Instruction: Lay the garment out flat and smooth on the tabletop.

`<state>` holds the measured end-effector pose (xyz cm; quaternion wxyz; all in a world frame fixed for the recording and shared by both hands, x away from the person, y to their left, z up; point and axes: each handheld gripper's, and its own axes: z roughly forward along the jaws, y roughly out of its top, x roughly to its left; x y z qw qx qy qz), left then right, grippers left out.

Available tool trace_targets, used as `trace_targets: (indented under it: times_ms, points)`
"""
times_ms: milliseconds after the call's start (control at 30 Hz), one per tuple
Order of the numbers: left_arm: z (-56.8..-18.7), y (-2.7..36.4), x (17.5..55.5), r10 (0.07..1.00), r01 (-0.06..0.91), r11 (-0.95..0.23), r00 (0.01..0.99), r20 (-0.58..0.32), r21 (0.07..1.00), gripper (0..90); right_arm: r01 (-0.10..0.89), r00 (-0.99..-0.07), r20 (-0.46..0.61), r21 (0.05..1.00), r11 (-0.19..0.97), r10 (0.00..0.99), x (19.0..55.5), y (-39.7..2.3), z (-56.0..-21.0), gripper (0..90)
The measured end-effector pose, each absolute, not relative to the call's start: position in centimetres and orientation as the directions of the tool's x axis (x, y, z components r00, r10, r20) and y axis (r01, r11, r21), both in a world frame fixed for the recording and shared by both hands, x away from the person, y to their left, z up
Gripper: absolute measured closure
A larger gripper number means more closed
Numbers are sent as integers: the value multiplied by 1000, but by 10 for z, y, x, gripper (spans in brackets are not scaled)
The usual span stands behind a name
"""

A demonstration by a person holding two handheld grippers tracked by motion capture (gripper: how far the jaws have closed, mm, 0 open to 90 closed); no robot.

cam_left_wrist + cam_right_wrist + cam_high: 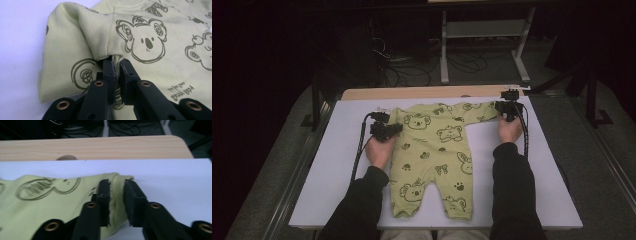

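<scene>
Item: romper (432, 155), pale green with koala, bear and paw prints. It lies flat on your white table (337, 165), front up, legs toward you, neck toward the far edge.

Left sleeve: folded inward over the chest. Your left claw (394, 129) is pinched on the cuff of this folded sleeve; in the left gripper view the claw (117, 65) stands nearly closed with a thin ridge of fabric caught between the pads, beside the koala print (146, 41).

Right sleeve (484, 111): stretched out flat toward the far right corner of the table. Your right claw (508, 117) sits at its cuff. In the right gripper view the claw (117, 187) stands narrow around the cuff (117, 182); a slight gap shows at the right pad, so the fabric lies between the pads rather than being firmly pressed.

Backing: wooden board (100, 146) showing past the far edge of the white surface.
</scene>
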<state>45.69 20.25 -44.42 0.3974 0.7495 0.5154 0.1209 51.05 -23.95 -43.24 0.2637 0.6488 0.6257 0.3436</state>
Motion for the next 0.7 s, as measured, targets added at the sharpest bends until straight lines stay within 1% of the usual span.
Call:
trace_targets:
  times_ms: [67,167,233,333,400,467,567,700]
  points:
    - [-444,204,456,867,678,-150,440,-235,720,812,618,-28,134,781,-88,991,504,-238,-429,646]
    - [-444,204,454,864,677,-149,443,-238,721,805,618,-70,198,778,-114,978,496,-232,-423,548]
    - [-445,205,453,861,681,-143,443,-248,718,806,593,-78,210,796,-124,974,489,-227,-416,503]
    - [-446,206,453,859,687,-135,441,-261,714,792,554,-114,237,822,-136,965,478,-218,-405,461]
    - [-445,206,453,857,686,-134,442,-263,715,788,531,-139,224,839,-118,965,473,-211,-398,439]
    - [-445,206,453,856,685,-132,443,-266,716,788,498,-166,217,861,-108,962,469,-205,-391,437]
    - [-444,205,453,854,685,-129,445,-271,717,788,537,-247,258,839,-90,934,471,-194,-394,415]
    - [-444,204,452,850,684,-127,448,-277,718,784,635,-362,294,772,3,884,478,-175,-413,374]
